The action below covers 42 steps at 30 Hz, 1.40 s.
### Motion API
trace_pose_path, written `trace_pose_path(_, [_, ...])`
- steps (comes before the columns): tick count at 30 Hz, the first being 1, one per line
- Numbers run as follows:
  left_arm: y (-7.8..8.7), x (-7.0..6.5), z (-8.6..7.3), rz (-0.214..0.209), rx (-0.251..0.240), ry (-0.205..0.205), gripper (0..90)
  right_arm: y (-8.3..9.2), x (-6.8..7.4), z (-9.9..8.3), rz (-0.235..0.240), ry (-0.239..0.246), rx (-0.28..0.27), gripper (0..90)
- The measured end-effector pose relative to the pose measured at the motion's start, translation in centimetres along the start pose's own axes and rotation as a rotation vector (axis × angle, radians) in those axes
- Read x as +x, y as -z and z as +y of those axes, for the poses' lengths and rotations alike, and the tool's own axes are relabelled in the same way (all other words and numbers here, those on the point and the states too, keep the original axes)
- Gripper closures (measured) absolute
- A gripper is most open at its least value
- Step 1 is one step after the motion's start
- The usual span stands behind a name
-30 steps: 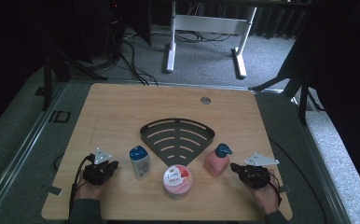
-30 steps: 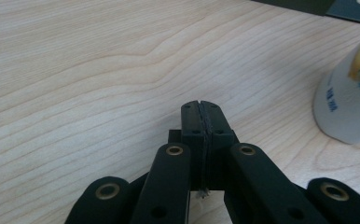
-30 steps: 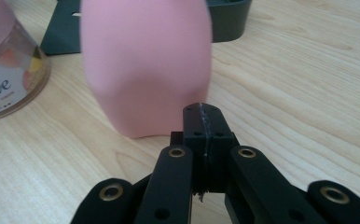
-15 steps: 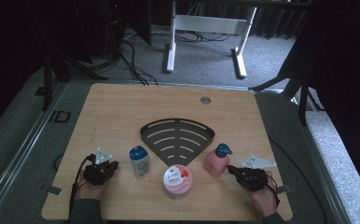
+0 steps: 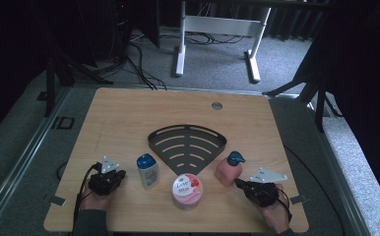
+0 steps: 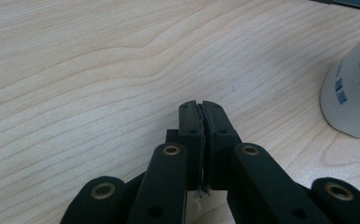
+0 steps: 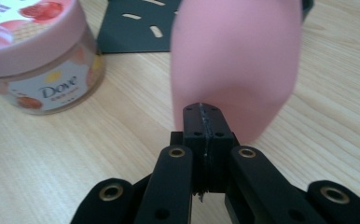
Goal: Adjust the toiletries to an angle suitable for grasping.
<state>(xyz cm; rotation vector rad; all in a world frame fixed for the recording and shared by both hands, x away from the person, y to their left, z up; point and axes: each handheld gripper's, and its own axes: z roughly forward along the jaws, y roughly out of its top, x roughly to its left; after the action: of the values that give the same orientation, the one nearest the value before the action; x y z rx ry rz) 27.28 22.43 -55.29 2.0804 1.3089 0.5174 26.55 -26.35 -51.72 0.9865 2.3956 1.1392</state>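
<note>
A black fan-shaped slotted rack [image 5: 188, 145] lies flat at the table's middle. In front of it stand a small white bottle with a blue cap [image 5: 147, 171], a pink-lidded Dove jar [image 5: 187, 190] and a pink bottle with a blue pump top [image 5: 229, 168]. My left gripper [image 5: 120, 174] rests on the wood at the front left, jaws shut and empty, with the white bottle [image 6: 353, 95] off to its right. My right gripper [image 5: 238, 183] lies at the front right, shut and empty, its tips just short of the pink bottle [image 7: 236, 65]. The Dove jar [image 7: 38, 56] is to its left.
The light wooden table [image 5: 129, 118] has a round grommet hole [image 5: 217, 105] near its far edge. Bare wood stretches behind the rack. Beyond the table are grey floor, cables and the white legs of another desk [image 5: 180, 44].
The right gripper has shifted a little toward the front edge of the table and its tips now point at the pink bottle. The left gripper has stayed put.
</note>
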Motion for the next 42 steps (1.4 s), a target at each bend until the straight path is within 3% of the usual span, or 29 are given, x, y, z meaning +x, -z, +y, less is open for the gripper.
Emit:
trace_pose_path(11, [0.0,0.0,0.0,0.0,-0.001,0.001,87.0,-0.2,1.2,0.3,0.043,0.025,-0.005,90.0])
trace_pose_path(21, [0.0,0.1,-0.1,-0.006,-0.008,0.003,86.5,-0.8,1.0,0.6,0.064,0.02,-0.009,90.0])
trace_pose_path(42, [-0.1,0.0,-0.1,-0.014,-0.01,0.001,86.0,-1.0,-0.5,0.8,0.022,0.005,-0.007,90.0])
